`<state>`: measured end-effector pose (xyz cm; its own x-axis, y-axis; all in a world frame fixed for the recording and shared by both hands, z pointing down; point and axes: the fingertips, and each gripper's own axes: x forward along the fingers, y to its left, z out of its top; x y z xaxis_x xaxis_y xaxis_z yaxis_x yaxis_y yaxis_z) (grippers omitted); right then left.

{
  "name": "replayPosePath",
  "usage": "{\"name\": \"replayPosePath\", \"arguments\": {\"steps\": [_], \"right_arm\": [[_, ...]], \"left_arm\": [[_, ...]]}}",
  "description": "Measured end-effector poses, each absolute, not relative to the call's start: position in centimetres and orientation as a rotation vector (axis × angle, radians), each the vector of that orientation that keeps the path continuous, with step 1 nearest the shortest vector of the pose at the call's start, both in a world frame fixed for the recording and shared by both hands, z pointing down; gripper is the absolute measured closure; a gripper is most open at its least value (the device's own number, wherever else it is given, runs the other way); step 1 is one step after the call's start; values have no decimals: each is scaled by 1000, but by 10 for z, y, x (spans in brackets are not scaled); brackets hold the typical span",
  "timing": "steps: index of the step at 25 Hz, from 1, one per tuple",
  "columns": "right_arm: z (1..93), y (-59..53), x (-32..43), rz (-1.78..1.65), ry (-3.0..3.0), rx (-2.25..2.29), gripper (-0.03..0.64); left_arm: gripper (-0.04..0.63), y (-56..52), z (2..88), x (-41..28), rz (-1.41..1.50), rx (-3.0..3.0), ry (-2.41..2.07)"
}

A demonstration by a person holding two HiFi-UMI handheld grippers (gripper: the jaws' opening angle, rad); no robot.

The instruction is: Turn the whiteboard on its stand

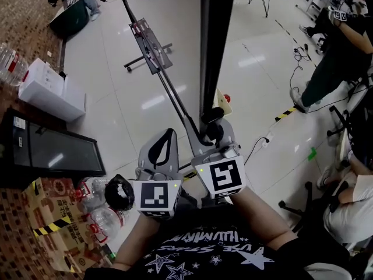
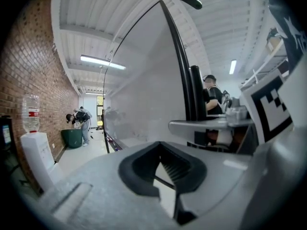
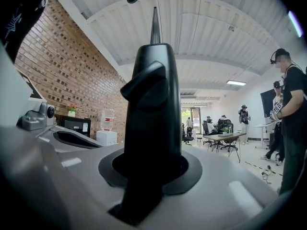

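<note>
A: Black edge of the whiteboard (image 1: 213, 51), head view: the right tongs (image 1: 215, 134) pinch it; the left tongs (image 1: 165, 143) beside them look pressed together, empty.
B: Left gripper view: whiteboard ahead-right of them. Right gripper view: its edge fills the jaws. I would swing slowly, with a firm pinch.

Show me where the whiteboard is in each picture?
Head view: the whiteboard is the dark edge up the middle.
Left gripper view: whiteboard, big white face, centre.
Right gripper view: whiteboard, dark edge between the jaws, centre.
Shared landmark: water dispenser by the brick wall.
</note>
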<state>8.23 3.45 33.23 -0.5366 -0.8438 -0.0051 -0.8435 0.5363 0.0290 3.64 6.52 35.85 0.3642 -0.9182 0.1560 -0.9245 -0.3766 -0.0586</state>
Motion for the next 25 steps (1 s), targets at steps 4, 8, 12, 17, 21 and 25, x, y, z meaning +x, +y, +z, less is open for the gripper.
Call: {"name": "replayPosePath", "arguments": {"steps": [4,8,12,17,21,25], "right_arm": [[333,40,80,-73,-2771,1458,467],[337,50,79,-81,-2789,1415,370],[345,61,88,-45,-2790,1397,360],[354,75,106,29,-2794,1416,357],[355,88,122,19,-2779,1465,365],[357,100,140,28,-2759,1537,495]], "left_arm": [[589,71,358,45,255,2575,-1754],[589,76,361,45,257,2555,-1780],[589,83,358,50,263,2490,-1777],[589,93,366,59,276,2492,-1768],[589,103,374,69,294,2510,-1762],[589,112,380,78,299,2503,-1741]]}}
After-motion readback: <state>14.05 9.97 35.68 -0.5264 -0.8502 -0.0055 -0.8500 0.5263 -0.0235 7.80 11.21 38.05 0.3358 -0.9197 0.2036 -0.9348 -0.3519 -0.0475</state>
